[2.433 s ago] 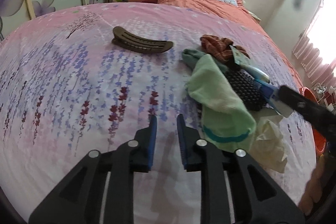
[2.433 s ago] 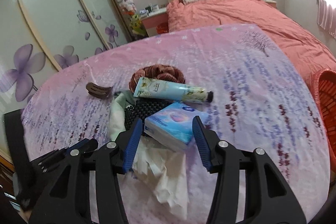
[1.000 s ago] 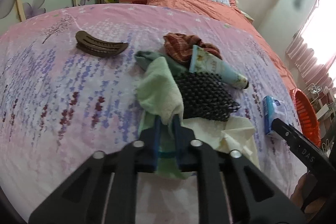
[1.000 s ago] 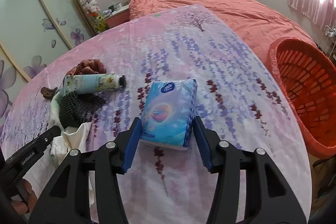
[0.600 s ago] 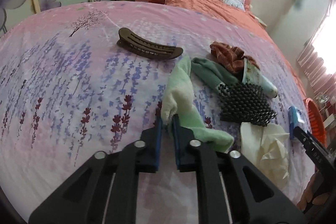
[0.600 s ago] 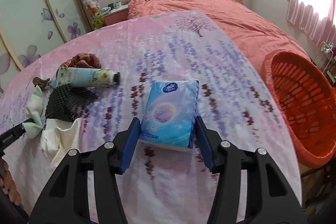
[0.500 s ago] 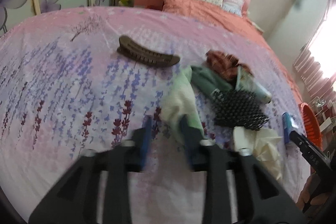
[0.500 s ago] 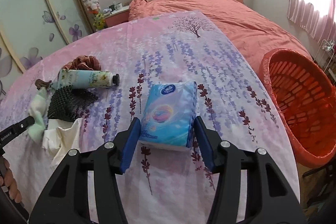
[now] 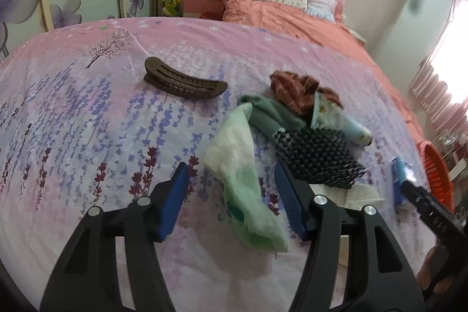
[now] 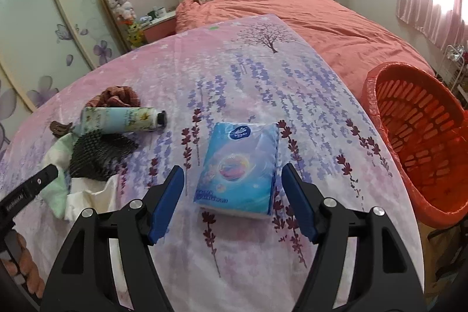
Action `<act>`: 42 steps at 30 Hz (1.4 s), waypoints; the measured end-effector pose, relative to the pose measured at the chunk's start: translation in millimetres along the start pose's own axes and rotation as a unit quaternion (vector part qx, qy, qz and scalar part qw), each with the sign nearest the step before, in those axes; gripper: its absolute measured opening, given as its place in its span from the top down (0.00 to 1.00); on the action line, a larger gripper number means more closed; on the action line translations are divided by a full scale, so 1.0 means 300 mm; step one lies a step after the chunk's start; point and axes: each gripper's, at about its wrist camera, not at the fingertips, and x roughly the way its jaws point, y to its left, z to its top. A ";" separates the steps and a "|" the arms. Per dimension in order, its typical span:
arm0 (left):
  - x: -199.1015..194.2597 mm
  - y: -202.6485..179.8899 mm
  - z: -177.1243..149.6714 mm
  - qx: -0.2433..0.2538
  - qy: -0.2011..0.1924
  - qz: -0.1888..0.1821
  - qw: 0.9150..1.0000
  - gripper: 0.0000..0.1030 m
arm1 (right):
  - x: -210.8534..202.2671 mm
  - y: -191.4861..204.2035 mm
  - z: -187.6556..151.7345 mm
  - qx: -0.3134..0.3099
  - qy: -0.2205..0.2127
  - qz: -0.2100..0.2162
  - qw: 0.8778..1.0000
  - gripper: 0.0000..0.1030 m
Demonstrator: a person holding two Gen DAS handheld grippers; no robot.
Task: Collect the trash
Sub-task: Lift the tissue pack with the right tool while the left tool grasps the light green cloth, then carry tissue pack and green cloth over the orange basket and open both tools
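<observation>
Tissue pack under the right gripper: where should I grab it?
Grip the tissue pack across its two long edges, coming straight down from above. It lies flat, lengthwise between the opening right gripper, untouched by either pad.

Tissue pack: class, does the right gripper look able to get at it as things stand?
Probably yes. The tissue pack lies flat on the cloth between the right gripper's opening fingers, untouched, with nothing over it.

One tissue pack (image 10: 238,165), one hair clip (image 9: 184,82), one tube (image 10: 122,119), one basket (image 10: 421,142).
</observation>
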 end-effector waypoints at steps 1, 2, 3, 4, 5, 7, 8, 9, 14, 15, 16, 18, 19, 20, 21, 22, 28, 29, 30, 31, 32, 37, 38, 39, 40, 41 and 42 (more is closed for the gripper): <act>0.012 -0.004 -0.003 0.003 0.004 0.006 1.000 0.49 | 0.008 0.001 0.001 -0.002 0.003 -0.006 1.000 0.33; 0.023 -0.007 -0.005 0.006 0.009 0.010 1.000 0.53 | 0.018 0.001 0.000 -0.006 0.007 -0.011 1.000 0.37; 0.037 -0.010 -0.008 0.009 0.015 0.018 1.000 0.55 | 0.021 0.001 -0.004 -0.008 0.007 -0.013 1.000 0.41; 0.041 -0.011 -0.011 0.012 0.014 0.022 1.000 0.57 | 0.019 0.004 -0.011 -0.017 0.000 -0.020 1.000 0.43; 0.042 -0.016 -0.014 0.021 0.009 0.029 0.999 0.58 | 0.018 0.005 -0.012 -0.022 0.000 -0.024 0.999 0.46; 0.046 -0.023 -0.021 0.036 0.006 0.038 0.999 0.59 | 0.015 0.000 -0.014 -0.019 0.000 -0.022 1.000 0.47; 0.048 -0.027 -0.023 0.041 0.005 0.042 0.998 0.59 | 0.014 -0.001 -0.015 -0.019 0.000 -0.022 1.000 0.47; 0.050 -0.033 -0.026 0.048 0.003 0.047 0.998 0.59 | 0.015 0.001 -0.016 -0.020 0.000 -0.024 1.000 0.47; 0.055 -0.040 -0.033 0.058 -0.002 0.052 0.997 0.58 | 0.016 0.006 -0.015 -0.027 0.002 -0.033 0.999 0.47; 0.056 -0.041 -0.033 0.058 -0.002 0.053 0.997 0.58 | 0.016 0.009 -0.015 -0.030 0.003 -0.036 0.999 0.47; 0.056 -0.042 -0.034 0.059 -0.002 0.054 0.997 0.58 | 0.017 0.013 -0.016 -0.033 0.004 -0.041 0.999 0.47; 0.058 -0.041 -0.035 0.059 -0.002 0.053 0.997 0.57 | 0.016 0.023 -0.018 -0.036 0.005 -0.046 0.998 0.47; 0.057 -0.042 -0.036 0.058 -0.002 0.052 0.997 0.57 | 0.015 0.024 -0.019 -0.035 0.005 -0.045 0.998 0.47; 0.058 -0.043 -0.036 0.056 -0.002 0.051 0.997 0.57 | 0.014 0.022 -0.020 -0.035 0.005 -0.045 0.998 0.47; 0.059 -0.043 -0.037 0.054 -0.002 0.050 0.997 0.57 | 0.013 0.022 -0.020 -0.034 0.005 -0.044 0.998 0.47; 0.061 -0.045 -0.037 0.053 -0.002 0.050 0.997 0.56 | 0.013 0.023 -0.020 -0.035 0.005 -0.045 0.998 0.47; 0.061 -0.046 -0.038 0.053 -0.002 0.050 0.997 0.55 | 0.010 0.021 -0.020 -0.033 0.004 -0.042 0.999 0.46; 0.062 -0.045 -0.038 0.053 -0.002 0.050 0.997 0.55 | 0.009 0.020 -0.021 -0.031 0.004 -0.041 0.999 0.46; 0.062 -0.046 -0.039 0.053 -0.002 0.050 0.997 0.55 | 0.008 0.021 -0.020 -0.031 0.004 -0.040 0.999 0.46; 0.062 -0.045 -0.038 0.053 -0.002 0.049 0.997 0.54 | 0.007 0.020 -0.020 -0.030 0.004 -0.038 0.999 0.46; 0.062 -0.044 -0.038 0.053 -0.002 0.049 0.997 0.54 | 0.008 0.018 -0.019 -0.029 0.004 -0.037 0.999 0.46; 0.061 -0.041 -0.040 0.052 -0.001 0.045 0.998 0.52 | 0.009 0.006 -0.015 -0.021 0.002 -0.027 0.999 0.46; 0.061 -0.040 -0.040 0.052 -0.001 0.044 0.998 0.51 | 0.009 0.005 -0.015 -0.020 0.002 -0.027 0.999 0.46; 0.061 -0.042 -0.041 0.051 -0.001 0.043 0.998 0.51 | 0.010 0.003 -0.014 -0.019 0.002 -0.025 0.999 0.46; 0.059 -0.035 -0.041 0.050 -0.001 0.041 0.998 0.51 | 0.011 0.002 -0.014 -0.019 0.002 -0.024 1.000 0.46; 0.058 -0.032 -0.042 0.049 -0.001 0.039 0.998 0.50 | 0.011 0.001 -0.014 -0.018 0.001 -0.023 1.000 0.46; 0.058 -0.030 -0.042 0.047 -0.002 0.036 0.998 0.50 | 0.010 0.001 -0.015 -0.016 0.001 -0.021 1.000 0.46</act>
